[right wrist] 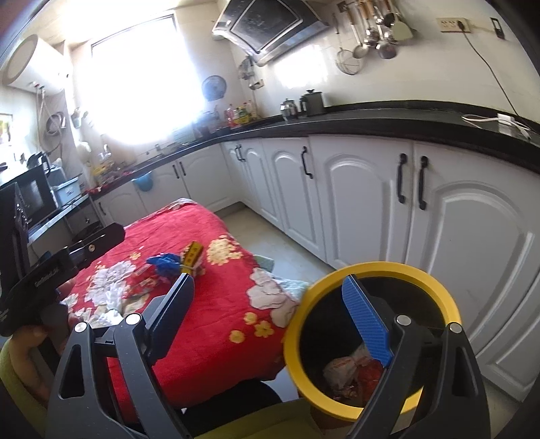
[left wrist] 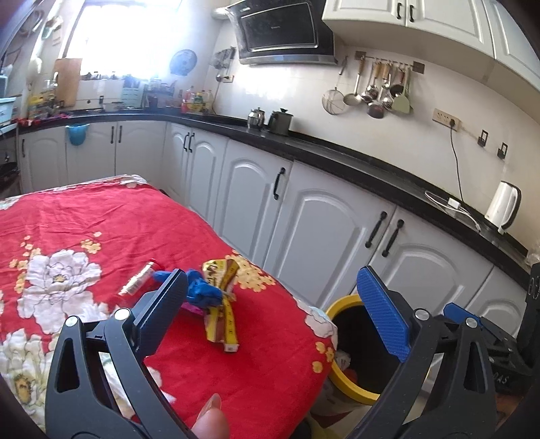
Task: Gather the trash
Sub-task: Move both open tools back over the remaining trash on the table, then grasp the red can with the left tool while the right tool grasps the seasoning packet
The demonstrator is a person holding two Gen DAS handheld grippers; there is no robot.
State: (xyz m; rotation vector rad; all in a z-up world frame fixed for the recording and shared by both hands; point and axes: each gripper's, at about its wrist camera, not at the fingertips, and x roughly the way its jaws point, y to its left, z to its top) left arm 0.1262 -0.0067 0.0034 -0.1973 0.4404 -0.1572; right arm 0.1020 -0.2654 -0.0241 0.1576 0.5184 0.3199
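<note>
Red flowered cloth (left wrist: 101,216) is spread over the counter, and three pieces of trash are counted on it: one blue glove (left wrist: 202,292), one yellow wrapper (left wrist: 221,304) touching it, and one small clear tube (left wrist: 140,282) just beside them. One yellow-rimmed bin (right wrist: 371,270) is seen on the floor at the counter's corner, with crumpled wrappers (right wrist: 351,369) lying inside.

Two tools are in view. The left hand-held gripper (left wrist: 270,310) is spread wide with nothing between its pads, held above the cloth near the glove; a fingertip (left wrist: 211,418) is seen at the bottom edge. The right hand-held gripper (right wrist: 273,320) is likewise spread wide and empty, one blue pad (right wrist: 368,320) over the bin's mouth.

White cabinets (left wrist: 320,216) under a black worktop (left wrist: 371,165) are seen behind, with two kettles (left wrist: 270,120), one white jug kettle (left wrist: 503,206), hanging utensils (left wrist: 378,91) and a range hood (left wrist: 280,32).
</note>
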